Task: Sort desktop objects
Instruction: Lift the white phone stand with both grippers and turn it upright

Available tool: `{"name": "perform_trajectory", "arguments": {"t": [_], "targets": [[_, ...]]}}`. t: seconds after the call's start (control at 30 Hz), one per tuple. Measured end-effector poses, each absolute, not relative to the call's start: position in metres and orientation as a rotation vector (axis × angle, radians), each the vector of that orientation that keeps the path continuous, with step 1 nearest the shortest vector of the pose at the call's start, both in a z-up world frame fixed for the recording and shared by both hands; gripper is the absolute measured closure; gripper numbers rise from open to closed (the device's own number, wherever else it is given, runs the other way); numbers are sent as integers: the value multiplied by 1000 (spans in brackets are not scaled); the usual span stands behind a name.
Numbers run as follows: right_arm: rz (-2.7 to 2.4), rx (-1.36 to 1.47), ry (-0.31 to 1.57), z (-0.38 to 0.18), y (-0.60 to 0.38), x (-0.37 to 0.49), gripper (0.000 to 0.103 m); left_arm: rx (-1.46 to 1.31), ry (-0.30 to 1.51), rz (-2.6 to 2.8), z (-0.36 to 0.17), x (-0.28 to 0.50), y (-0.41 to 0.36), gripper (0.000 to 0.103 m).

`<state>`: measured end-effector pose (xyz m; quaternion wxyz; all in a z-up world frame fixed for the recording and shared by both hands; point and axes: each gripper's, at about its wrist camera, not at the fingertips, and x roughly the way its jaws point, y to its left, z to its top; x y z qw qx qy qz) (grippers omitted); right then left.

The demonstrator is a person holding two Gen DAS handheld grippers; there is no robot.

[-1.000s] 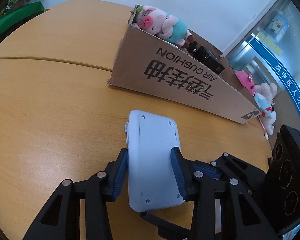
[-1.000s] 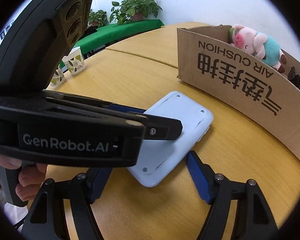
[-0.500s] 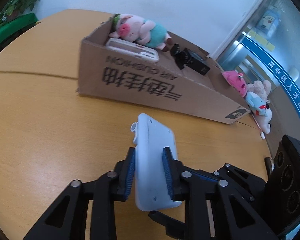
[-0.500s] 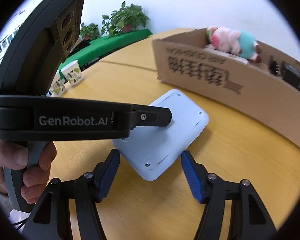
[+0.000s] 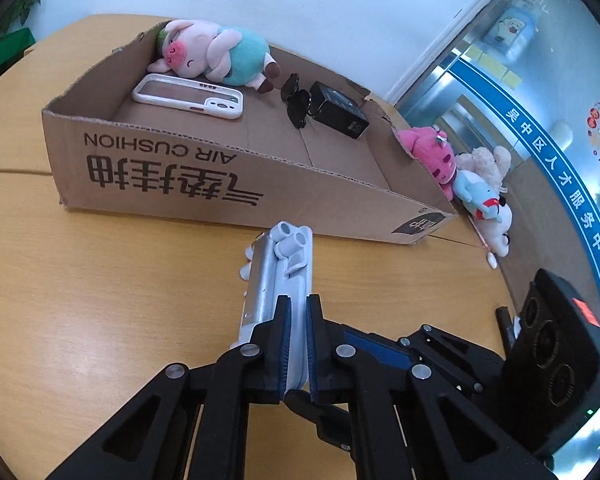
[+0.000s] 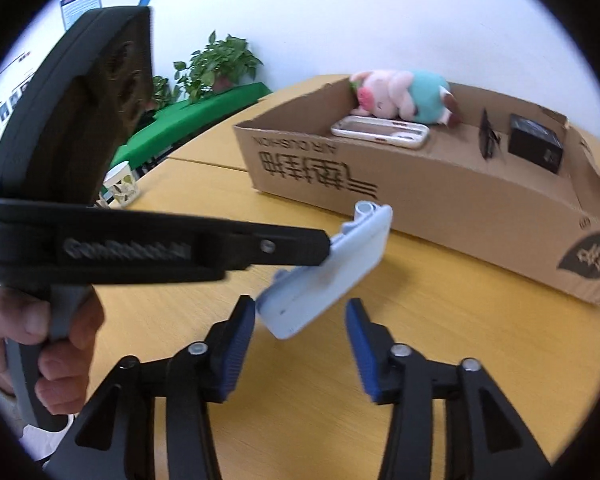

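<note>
A: What colours are seen on the device (image 5: 278,280) and the claws?

B: Pale grey-blue is shown on the device; black frames with blue ribbed pads are seen on the left claw (image 5: 296,344) and the right claw (image 6: 300,344).

A: And the cardboard box (image 5: 220,184)?

B: Brown, printed with black lettering. Inside, a pink plush pig (image 5: 216,54) clothed in teal, a white phone case (image 5: 188,96) and a black box (image 5: 340,114) are seen. The bench (image 5: 100,300) is coloured honey-yellow with wood grain.

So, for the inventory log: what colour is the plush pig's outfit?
Teal, on the plush pig; clearest in the left wrist view.
</note>
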<state>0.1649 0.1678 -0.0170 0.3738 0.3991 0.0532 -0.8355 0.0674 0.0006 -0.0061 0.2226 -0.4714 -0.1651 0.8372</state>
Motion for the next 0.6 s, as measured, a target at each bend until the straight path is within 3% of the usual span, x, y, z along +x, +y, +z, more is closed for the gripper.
{"name": "perform_trajectory", "arguments": {"t": [0.43, 0.47, 0.6], "targets": [[-2150, 1157, 22, -45, 185, 152, 47, -1387, -476, 2340, -26, 58, -35, 97], [-2167, 1166, 16, -47, 188, 151, 44, -1397, -466, 2331, -29, 54, -34, 94], [-2196, 1182, 26, -49, 190, 144, 38, -1454, -407, 2275, -44, 35, -24, 59]]}}
